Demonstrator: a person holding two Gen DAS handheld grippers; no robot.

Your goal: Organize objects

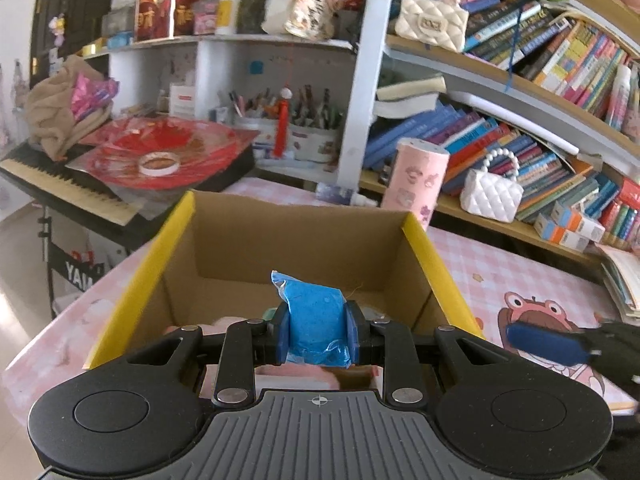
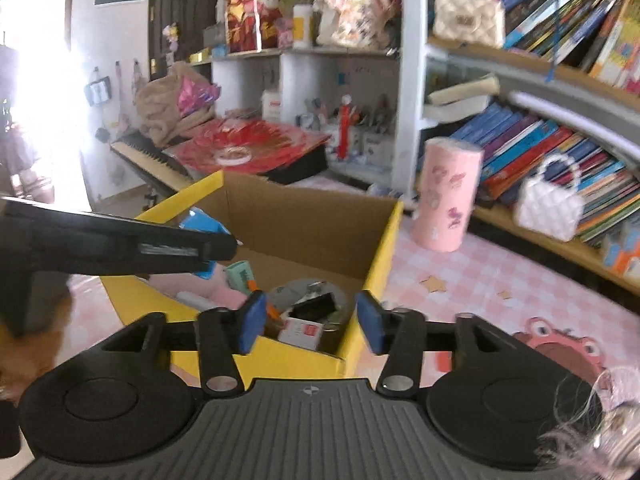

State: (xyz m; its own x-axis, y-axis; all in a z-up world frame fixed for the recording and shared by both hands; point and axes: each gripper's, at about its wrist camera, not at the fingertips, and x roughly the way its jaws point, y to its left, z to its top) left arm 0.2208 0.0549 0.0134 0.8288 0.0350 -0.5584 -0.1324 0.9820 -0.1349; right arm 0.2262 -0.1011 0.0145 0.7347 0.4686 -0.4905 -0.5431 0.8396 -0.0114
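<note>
Cardboard box (image 2: 312, 220) on pink checked surface (image 2: 500, 276), already partly filled with several small items. Left gripper (image 1: 319, 330) over box, fingers clamped on blue packet (image 1: 316, 312), not yet dropped. Right gripper (image 2: 311, 326) at box's near corner, fingers parted, empty. Pink canister (image 2: 448, 192) beside box, possibly left.

Both fisheye views sit close behind their own fingers, tilted down toward the open brown cardboard box with yellow outer walls (image 1: 424, 248) (image 2: 376, 264). The left wrist view looks straight over its near edge; the right wrist view looks from its right corner. Both share the cluttered bookshelf (image 1: 520, 92) (image 2: 560, 80) behind.
</note>
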